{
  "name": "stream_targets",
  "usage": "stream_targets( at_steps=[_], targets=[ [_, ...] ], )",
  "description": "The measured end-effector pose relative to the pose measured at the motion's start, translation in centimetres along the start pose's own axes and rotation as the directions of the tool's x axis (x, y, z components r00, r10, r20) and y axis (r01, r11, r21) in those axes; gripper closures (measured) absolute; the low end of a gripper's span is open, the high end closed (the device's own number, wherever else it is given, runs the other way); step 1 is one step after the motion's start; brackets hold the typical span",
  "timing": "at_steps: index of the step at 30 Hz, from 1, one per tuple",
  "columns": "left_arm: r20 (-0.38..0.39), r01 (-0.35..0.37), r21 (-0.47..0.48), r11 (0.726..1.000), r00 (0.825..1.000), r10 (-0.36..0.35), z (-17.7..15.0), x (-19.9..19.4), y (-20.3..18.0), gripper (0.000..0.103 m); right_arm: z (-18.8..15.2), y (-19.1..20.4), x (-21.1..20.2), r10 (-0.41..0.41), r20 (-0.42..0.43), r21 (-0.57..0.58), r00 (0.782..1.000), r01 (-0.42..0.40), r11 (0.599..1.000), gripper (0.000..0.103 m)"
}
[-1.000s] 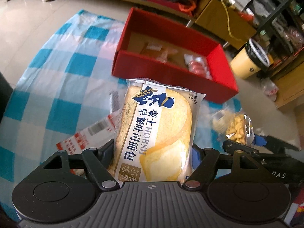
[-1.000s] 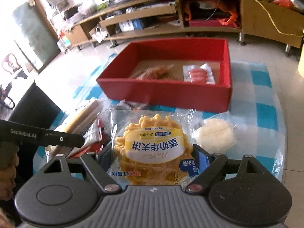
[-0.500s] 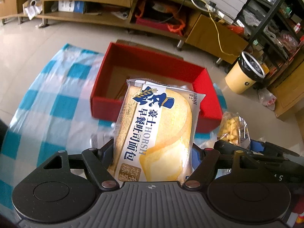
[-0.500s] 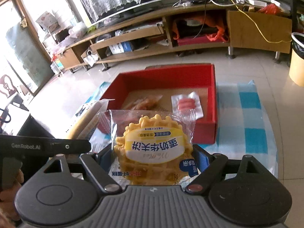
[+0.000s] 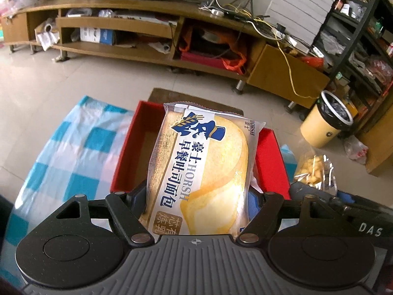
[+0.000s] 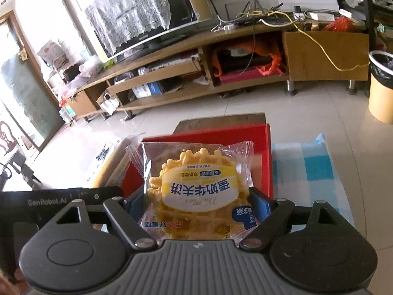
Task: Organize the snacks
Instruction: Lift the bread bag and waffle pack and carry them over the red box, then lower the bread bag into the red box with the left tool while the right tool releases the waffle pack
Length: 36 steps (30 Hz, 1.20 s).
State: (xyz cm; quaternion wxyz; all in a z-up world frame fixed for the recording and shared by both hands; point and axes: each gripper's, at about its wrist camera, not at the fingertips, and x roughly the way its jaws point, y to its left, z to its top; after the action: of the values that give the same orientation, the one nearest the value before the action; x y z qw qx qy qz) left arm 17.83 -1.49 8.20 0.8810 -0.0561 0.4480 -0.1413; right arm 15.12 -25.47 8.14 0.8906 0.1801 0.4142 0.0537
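My left gripper (image 5: pixel 196 201) is shut on a packet of toast bread (image 5: pixel 203 169), yellow and white with blue lettering, held up over the red box (image 5: pixel 122 162). The packet hides most of the box's inside. My right gripper (image 6: pixel 196 201) is shut on a clear packet with a yellow waffle (image 6: pixel 196 189), also held above the red box (image 6: pixel 266 162). The right gripper's body (image 5: pixel 343 211) shows at the right edge of the left wrist view, with the waffle packet (image 5: pixel 314 172) beyond it. The left gripper's body (image 6: pixel 61 199) shows at the left of the right wrist view.
A blue and white checked cloth (image 5: pixel 68 162) covers the table under the box. More packets (image 6: pixel 110 162) lie left of the box. Behind stand a long wooden TV bench (image 5: pixel 147 39), a yellow bin (image 5: pixel 329 123) and a black shelf rack (image 5: pixel 363 24).
Both grippers have risen and moved toward the red box with their packets. The views have tilted up, so the box now sits right under the packets and more of the room shows.
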Motion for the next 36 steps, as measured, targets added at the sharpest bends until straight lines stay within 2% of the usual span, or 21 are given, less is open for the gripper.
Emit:
stream_targets(
  at_steps=[10, 36],
  targets=[
    [0.005, -0.073, 0.022, 0.997, 0.997, 0.073, 2.2, 3.2, -0.7, 0.023, 2.6, -0.1, 3.7, -0.025, 0.004, -0.001, 1.000, 0.025, 1.000, 0.022],
    [-0.038, -0.137, 0.048, 0.989, 0.990, 0.139, 3.3, 7.0, -0.9, 0.023, 3.2, -0.9, 8.8, -0.102, -0.063, -0.031, 0.993, 0.101, 0.994, 0.022]
  ],
)
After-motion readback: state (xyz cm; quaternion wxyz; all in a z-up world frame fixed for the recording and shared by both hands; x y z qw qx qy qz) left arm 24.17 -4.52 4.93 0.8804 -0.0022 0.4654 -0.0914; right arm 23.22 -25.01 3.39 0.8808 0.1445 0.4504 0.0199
